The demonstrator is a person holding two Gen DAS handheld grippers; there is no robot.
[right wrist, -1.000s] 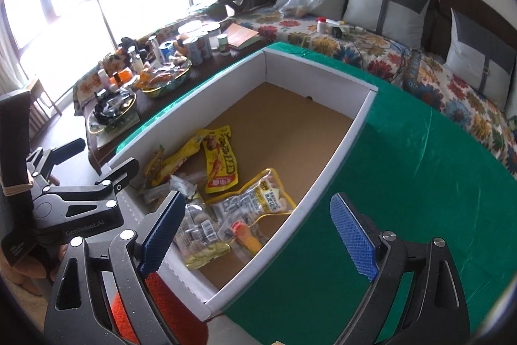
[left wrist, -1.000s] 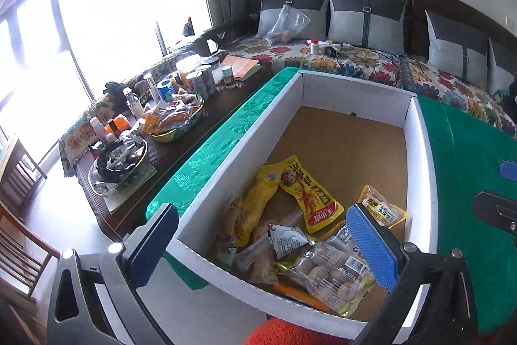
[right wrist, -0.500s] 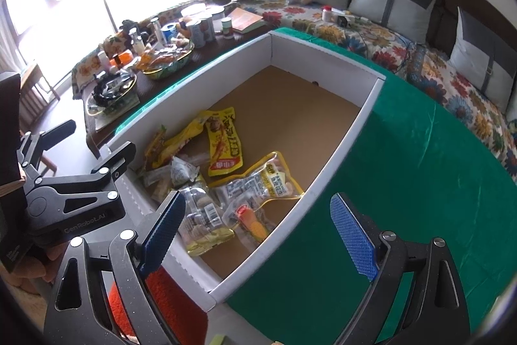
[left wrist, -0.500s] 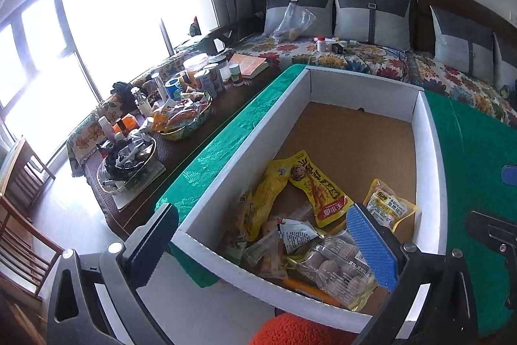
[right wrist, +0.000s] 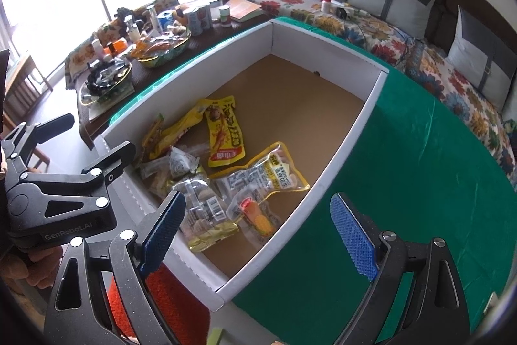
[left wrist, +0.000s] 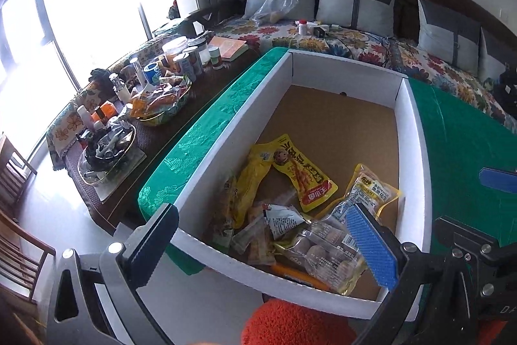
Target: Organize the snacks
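Observation:
A white cardboard box (left wrist: 415,151) with a brown floor stands on a green cloth (right wrist: 404,170). Several snack packets lie at its near end: a yellow packet with red label (left wrist: 300,172), a clear-and-yellow peanut pack (left wrist: 371,188), a clear bag of round snacks (left wrist: 323,254) and a sausage-and-corn pack (right wrist: 253,214). My left gripper (left wrist: 265,243) is open and empty above the box's near wall. My right gripper (right wrist: 258,231) is open and empty over the box's near right corner (right wrist: 226,290). The left gripper's body also shows in the right wrist view (right wrist: 61,193).
A dark side table (left wrist: 206,89) left of the box holds cans, bottles and dishes of snacks (left wrist: 161,102). A floral sofa (left wrist: 355,44) with grey cushions runs behind. An orange fuzzy thing (left wrist: 290,325) sits below the box's near wall. Wooden chairs (left wrist: 16,170) stand at far left.
Both grippers have drawn back and up a little from the box, so more of the box and cloth shows. Both stay open and empty. The snacks have not moved.

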